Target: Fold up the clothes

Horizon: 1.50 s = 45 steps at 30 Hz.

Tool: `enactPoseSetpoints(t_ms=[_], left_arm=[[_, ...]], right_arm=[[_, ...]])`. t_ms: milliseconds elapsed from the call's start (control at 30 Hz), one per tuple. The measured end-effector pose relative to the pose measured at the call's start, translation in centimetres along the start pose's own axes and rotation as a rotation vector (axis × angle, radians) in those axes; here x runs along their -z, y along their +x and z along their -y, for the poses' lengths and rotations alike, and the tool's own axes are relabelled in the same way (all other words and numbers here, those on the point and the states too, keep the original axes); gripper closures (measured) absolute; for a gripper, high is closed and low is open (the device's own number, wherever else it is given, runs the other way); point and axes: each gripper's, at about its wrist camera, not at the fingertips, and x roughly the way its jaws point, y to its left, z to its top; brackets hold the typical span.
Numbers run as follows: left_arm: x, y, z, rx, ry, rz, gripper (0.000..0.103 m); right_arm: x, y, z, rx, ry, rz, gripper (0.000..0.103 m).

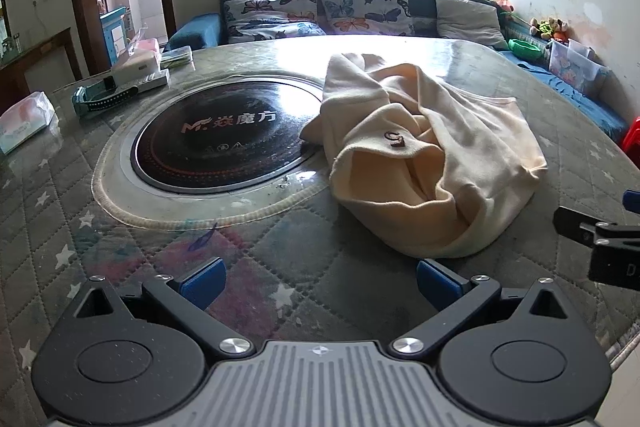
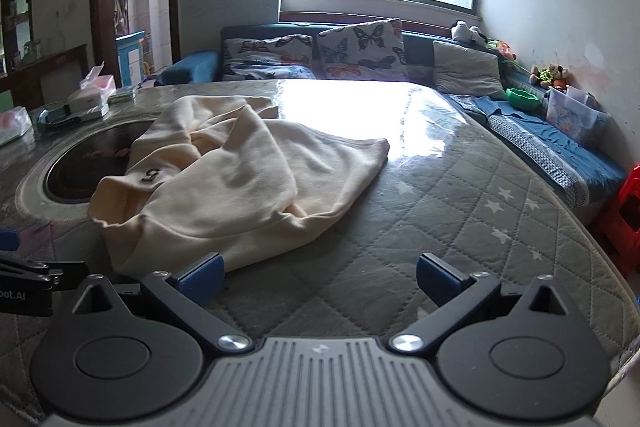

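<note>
Cream top in a heap on the round table

Hard to see: part of the right gripper [image 1: 600, 239] at the edge of the left view, cut off by the frame. Same for a bit of the left gripper [image 2: 24, 279] at the edge of the right view. Sleeves of the cream top [image 1: 420, 151] tucked under folds, so hard to tell apart. Window too bright to see through. Small toys by the far wall too tiny to name.

Cream top crumpled, not flat, not folded. Soft and thick, with a small dark "G" mark on one fold. Lying on the quilted table cover [image 1: 280, 267] with little white stars, partly over the rim of the black round cooktop [image 1: 216, 135] in the middle of the table.

Left gripper low over the cover, just in front of the top, blue pads wide apart, holding nothing. Right gripper [image 2: 318, 279] the same: wide apart, holding nothing, one blue pad [image 2: 202, 277] right next to the cloth's edge.

Tissue packs [image 1: 26, 121] off to the left. Butterfly cushions [image 2: 360, 47] on the sofa behind.
</note>
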Motion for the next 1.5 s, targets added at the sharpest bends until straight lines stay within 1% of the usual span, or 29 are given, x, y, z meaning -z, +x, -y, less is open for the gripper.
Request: enactPoseSetpoints(t_ms=[433,1167,1500], left_arm=[[0.4,0.3,0.9,-0.005,0.035,-0.015,0.0],[0.2,0.6,1.7,0.017,0.055,-0.021,0.0],[0.0,0.7,1.5,0.031,0.047,-0.027,0.0]], right_arm=[[0.6,-0.1,-0.3,-0.023,-0.007,-0.018,0.0],[0.5,0.3,-0.8,-0.038,-0.012,-0.033,0.0],[0.3,0.3,-0.9,-0.041,-0.009,-0.032,0.0]])
